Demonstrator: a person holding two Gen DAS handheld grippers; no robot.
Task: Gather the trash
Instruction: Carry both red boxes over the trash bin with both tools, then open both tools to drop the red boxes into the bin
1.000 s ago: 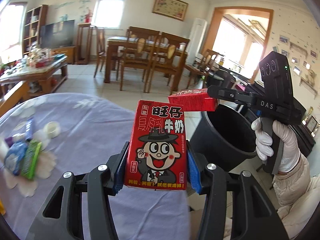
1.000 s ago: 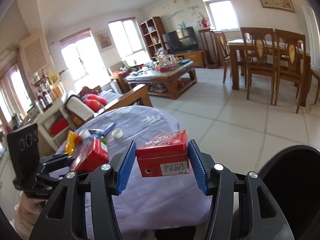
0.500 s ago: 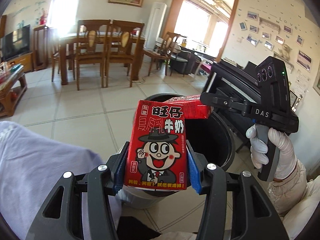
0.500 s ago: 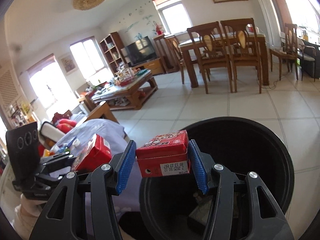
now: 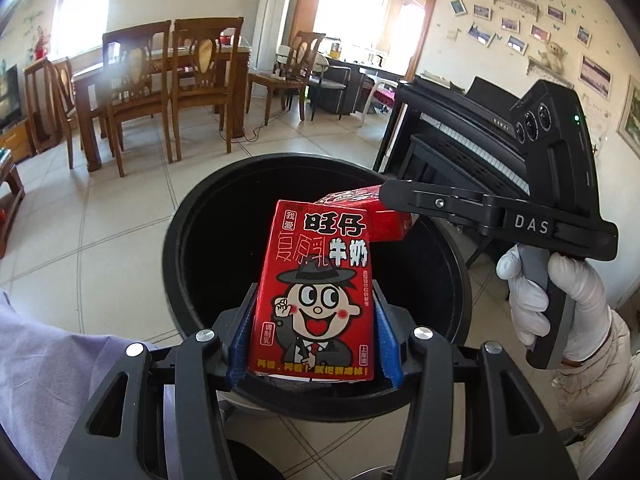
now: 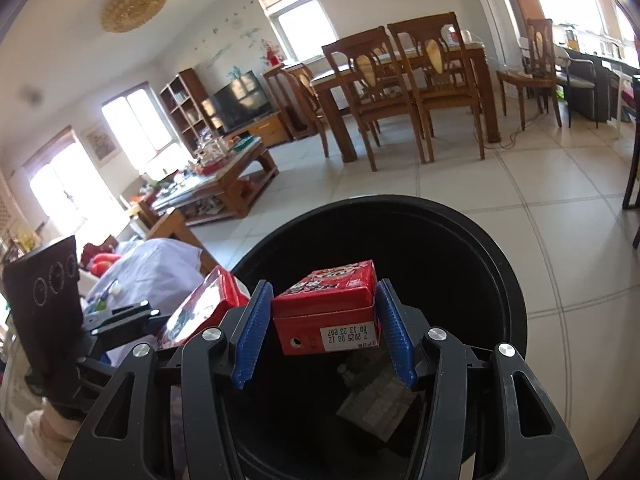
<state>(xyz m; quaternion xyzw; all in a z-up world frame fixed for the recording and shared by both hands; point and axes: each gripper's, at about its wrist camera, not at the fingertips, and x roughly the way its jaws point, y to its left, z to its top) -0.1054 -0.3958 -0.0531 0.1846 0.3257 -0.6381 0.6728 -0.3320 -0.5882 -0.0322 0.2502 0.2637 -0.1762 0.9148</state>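
Note:
My left gripper (image 5: 312, 338) is shut on an upright red milk carton (image 5: 314, 292) with a cartoon face, held over the mouth of a black trash bin (image 5: 192, 240). My right gripper (image 6: 324, 328) is shut on a second red milk carton (image 6: 326, 314), lying flat, also over the bin (image 6: 492, 264). In the left wrist view the right gripper (image 5: 400, 196) and its carton (image 5: 384, 224) show just behind the left one. In the right wrist view the left carton (image 6: 200, 308) is at the bin's left rim. Crumpled trash (image 6: 376, 404) lies inside the bin.
A table with a lilac cloth (image 5: 44, 364) is at the left, with small items (image 6: 106, 296) on it. A black piano (image 5: 460, 136) stands right of the bin. A dining table with chairs (image 6: 404, 92) and a cluttered coffee table (image 6: 212, 176) stand farther back on the tiled floor.
Both grippers have swung from over the lilac table to over the bin's mouth, each still holding its carton. The bin now fills the middle of both views.

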